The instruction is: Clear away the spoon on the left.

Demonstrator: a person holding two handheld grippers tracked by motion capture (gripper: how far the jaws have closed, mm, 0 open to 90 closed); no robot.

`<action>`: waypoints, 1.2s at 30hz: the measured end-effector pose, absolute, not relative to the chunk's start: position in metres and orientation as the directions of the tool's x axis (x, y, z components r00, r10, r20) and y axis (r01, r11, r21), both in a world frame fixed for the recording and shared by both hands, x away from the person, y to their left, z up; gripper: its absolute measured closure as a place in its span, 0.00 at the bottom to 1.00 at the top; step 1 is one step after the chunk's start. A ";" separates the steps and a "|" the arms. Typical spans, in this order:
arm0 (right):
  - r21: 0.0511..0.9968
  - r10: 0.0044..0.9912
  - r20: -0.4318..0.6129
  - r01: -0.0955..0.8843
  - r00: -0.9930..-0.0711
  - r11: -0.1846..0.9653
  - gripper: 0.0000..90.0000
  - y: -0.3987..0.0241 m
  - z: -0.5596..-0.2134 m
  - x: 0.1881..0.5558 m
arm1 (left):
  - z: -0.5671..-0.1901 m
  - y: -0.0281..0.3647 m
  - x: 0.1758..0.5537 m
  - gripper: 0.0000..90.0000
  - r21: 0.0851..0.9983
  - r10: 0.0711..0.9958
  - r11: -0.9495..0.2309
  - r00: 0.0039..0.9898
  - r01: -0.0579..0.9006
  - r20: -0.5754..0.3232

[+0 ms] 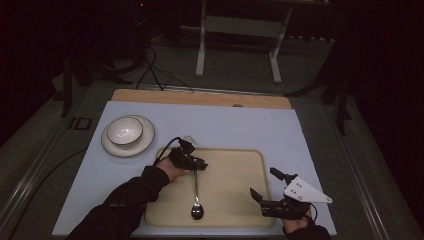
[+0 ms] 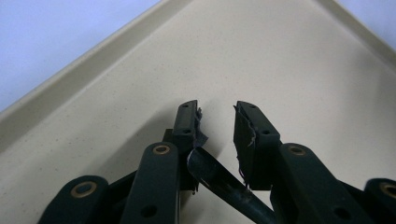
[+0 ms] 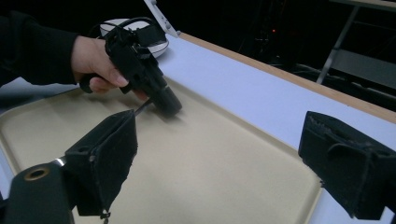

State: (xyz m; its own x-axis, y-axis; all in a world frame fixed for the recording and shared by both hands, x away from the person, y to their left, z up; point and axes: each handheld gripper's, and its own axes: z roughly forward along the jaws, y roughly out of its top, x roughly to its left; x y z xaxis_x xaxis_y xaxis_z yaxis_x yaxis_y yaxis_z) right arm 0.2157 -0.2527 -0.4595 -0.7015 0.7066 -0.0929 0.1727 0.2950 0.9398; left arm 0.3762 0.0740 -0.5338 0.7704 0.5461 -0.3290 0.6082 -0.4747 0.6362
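A metal spoon point(image 1: 196, 196) lies on the beige tray point(image 1: 235, 186), bowl end toward the front edge. My left gripper point(image 1: 201, 166) is low over the tray at the tip of the handle. In the left gripper view the spoon handle point(image 2: 219, 182) lies between the jaws of the left gripper point(image 2: 217, 114), close against the left one, and a clear gap shows to the other pad. My right gripper point(image 1: 263, 182) hovers by the tray's front right corner, jaws wide apart and empty. The right gripper view looks between its own jaws point(image 3: 219, 126) at the left gripper point(image 3: 140, 70) and the spoon handle point(image 3: 142, 108).
A white bowl point(image 1: 125, 131) stands on a plate point(image 1: 146, 142) at the back left of the pale blue mat point(image 1: 240, 125). A wooden table edge point(image 1: 200, 97) runs behind the mat. Cables and a metal stand are on the dark floor beyond.
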 end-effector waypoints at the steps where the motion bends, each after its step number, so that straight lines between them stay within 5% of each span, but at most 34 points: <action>1: 0.940 0.706 -0.093 0.172 -0.702 0.295 0.13 -0.253 -0.460 0.216 | -0.534 0.073 0.376 0.76 0.638 0.546 -0.478 0.773 0.604 -0.323; 36: 0.942 0.712 -0.070 0.189 -0.698 0.278 0.13 -0.255 -0.461 0.218 | -0.498 0.066 0.362 0.59 0.678 0.563 -0.476 0.787 0.559 -0.254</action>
State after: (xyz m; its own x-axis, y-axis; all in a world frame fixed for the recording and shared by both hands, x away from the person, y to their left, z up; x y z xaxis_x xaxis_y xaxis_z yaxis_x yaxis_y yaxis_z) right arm 0.2185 -0.2549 -0.4609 -0.6983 0.7124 -0.0703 0.1887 0.2780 0.9419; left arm 0.3616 0.0656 -0.4980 0.7868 0.5627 -0.2537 0.5595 -0.4765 0.6782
